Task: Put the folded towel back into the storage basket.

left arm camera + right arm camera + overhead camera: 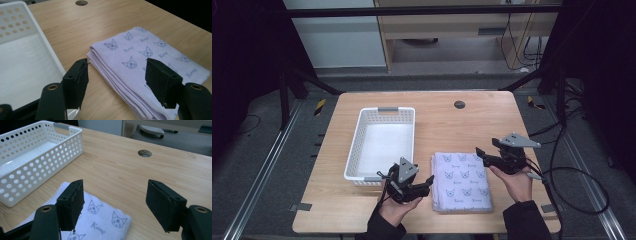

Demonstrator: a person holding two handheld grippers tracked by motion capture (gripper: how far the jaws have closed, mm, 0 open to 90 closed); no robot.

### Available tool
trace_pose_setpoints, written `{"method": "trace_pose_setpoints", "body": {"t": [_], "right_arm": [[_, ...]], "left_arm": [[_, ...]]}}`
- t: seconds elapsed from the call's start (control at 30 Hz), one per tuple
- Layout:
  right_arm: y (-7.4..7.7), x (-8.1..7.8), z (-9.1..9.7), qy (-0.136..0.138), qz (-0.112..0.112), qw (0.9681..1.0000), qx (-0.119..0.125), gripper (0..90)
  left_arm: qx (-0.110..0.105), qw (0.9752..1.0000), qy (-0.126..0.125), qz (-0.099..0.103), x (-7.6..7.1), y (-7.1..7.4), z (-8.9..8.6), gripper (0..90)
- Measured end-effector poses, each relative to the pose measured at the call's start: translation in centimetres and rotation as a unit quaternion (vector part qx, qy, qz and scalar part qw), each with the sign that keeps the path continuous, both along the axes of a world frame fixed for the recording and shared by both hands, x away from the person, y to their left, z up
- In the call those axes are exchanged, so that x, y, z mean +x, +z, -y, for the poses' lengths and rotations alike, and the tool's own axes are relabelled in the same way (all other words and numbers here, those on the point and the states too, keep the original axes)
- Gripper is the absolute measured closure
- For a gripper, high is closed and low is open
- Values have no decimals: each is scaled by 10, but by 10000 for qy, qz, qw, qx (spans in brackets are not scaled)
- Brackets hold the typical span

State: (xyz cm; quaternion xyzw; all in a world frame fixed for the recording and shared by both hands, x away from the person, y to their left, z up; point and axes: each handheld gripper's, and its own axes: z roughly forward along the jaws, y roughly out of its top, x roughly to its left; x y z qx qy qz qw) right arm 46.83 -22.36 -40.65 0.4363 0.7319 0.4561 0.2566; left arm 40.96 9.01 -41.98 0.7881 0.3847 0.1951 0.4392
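A folded lilac towel (pixel 462 181) printed with little cat faces lies flat on the wooden bench (pixel 452 125), toward the near edge and a bit right of the middle. It is folded into several layers, with the stacked folds running along its left side; the gripper views show it square and undisturbed, nothing pressing on it.

The left gripper (pixel 428 181) sits just beside the towel's left edge, low over the bench, held in the person's left hand (pixel 397 206). In the left gripper view its jaws stand wide apart with nothing between them, framing the towel's folded edge and the bare wood in front of it. The left jaw is over the near corner of the basket, the right one over the towel.

The right gripper (pixel 481 154) hovers at the towel's far right corner, held in the right hand (pixel 516 184), jaws pointing left across the cloth. In the right gripper view its jaws are also spread wide and grip nothing; the towel's corner lies below and between them, untouched.

Left of the towel, and close to it, stands a white perforated basket (pixel 408 131) with its long side running away from the person. Farther back, a small round hole (pixel 459 104) sits in the bench top. Black cables trail from the right gripper off the bench's right side.
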Motion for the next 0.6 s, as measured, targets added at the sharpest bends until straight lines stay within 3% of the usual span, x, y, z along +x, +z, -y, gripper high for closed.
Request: {"method": "trace_pose_setpoints", "body": {"t": [0.6], "right_arm": [[-8,3,-6,49,-103,9999,-124,305]], "left_arm": [[171,9996,-105,-201,-3,-20,14,354]]}}
